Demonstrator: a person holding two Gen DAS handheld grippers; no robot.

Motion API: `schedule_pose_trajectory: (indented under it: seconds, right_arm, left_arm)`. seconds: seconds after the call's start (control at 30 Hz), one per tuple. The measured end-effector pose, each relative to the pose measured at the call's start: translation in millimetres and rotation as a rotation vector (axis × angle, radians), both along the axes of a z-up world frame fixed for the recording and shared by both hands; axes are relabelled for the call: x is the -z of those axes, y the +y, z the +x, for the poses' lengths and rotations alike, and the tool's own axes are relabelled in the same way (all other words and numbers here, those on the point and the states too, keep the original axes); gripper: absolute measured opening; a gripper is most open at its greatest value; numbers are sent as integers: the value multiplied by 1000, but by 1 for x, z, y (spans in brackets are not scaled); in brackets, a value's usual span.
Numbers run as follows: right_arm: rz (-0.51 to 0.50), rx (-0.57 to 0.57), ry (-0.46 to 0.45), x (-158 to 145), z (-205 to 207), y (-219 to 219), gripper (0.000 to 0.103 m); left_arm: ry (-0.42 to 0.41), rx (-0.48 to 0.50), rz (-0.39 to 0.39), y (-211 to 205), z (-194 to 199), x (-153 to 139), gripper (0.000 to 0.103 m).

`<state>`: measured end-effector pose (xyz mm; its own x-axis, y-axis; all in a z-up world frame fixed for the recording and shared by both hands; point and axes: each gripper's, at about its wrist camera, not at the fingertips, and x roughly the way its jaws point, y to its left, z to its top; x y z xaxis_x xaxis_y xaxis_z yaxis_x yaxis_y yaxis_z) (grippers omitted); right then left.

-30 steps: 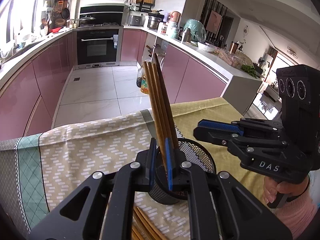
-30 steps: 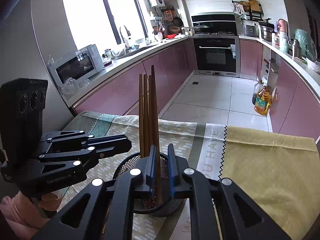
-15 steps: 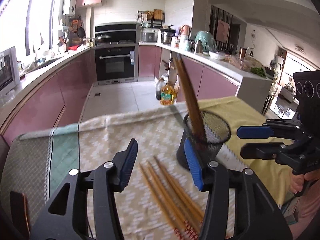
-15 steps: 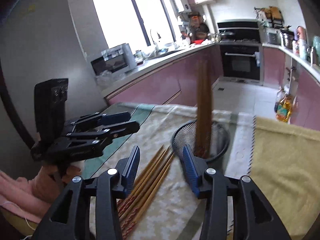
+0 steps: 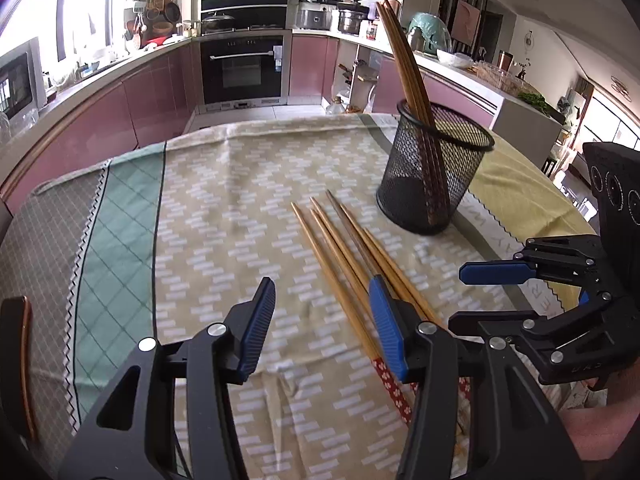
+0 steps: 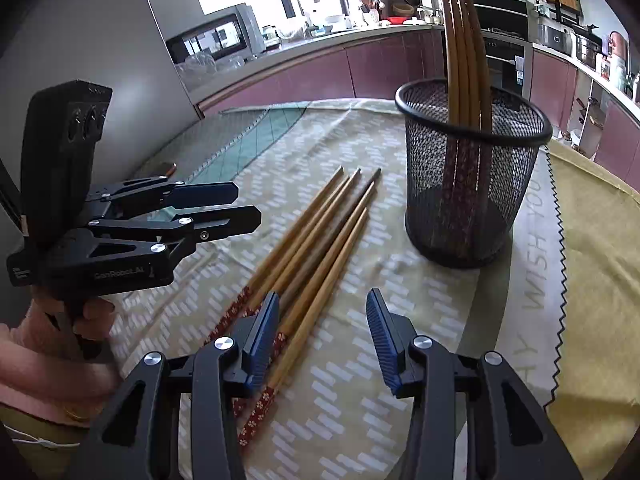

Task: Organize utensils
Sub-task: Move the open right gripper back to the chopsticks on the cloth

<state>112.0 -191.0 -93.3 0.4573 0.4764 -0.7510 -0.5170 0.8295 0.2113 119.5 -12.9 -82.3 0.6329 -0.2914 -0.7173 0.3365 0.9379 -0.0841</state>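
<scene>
Covering the whole table is a patterned tablecloth (image 5: 224, 216), beige with white dashes, a green checked band at one end and a yellow section (image 6: 600, 248) at the other, printed lettering running beside a zigzag seam. Kitchen behind: pink cabinets (image 5: 120, 108), built-in oven (image 5: 244, 68), microwave (image 6: 216, 36) on the counter. Black mesh holder (image 5: 432, 176) stands upright on the cloth near the seam; several wooden chopsticks in the holder (image 6: 464, 52) stick up out of it, leaning on the rim, patterned ends down. Loose chopsticks (image 5: 352, 256) lie flat in a fanned bundle on the cloth just beside the holder, apart from it, tips toward the holder, red flowered ends toward the grippers. Left gripper (image 5: 322, 324): jaws spread, nothing between the pads, hovering over the cloth with its right finger (image 5: 386, 332) above the loose bundle; cannot tell if it touches. Right gripper (image 6: 322, 340): jaws spread too, nothing pinched, its left finger (image 6: 262, 338) over the red ends of the bundle, rest of the gap over bare cloth. Each gripper shows in the other's view, held by a hand (image 6: 86, 320) in a pink sleeve. Small dark object (image 5: 22, 356) at the cloth's left edge, can't identify.
</scene>
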Motion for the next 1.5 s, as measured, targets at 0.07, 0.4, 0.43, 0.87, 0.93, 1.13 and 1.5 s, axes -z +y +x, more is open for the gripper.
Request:
schedule_pose_trajectory:
  seconds: [0.07,0.4,0.43,0.87,0.93,1.13,1.5]
  right_arm:
    - [-10,1,9,3,-3,2,43]
    - [-54,25,7,12,-8,2,42]
    - [-59,25,5,11,-8,3,42]
    - [-113,39,-14,14,0,11,33]
    - [-108,46,-16,15,3,11,31]
    - [-106,59,-27,16,9,12,27]
    - [-70,92,-26,18,13,9,14]
  left_arm:
    - [10,4,2,-3,-1,4,49]
    - [33,11,14,-6,-5,14,48]
    - [37,11,17,-7,-4,15,48]
    - [67,20,43,-14,2,22,45]
    - [71,22,37,-14,4,23,45]
    - [78,22,38,-18,9,27,42]
    - [87,11,53,-24,19,28,31]
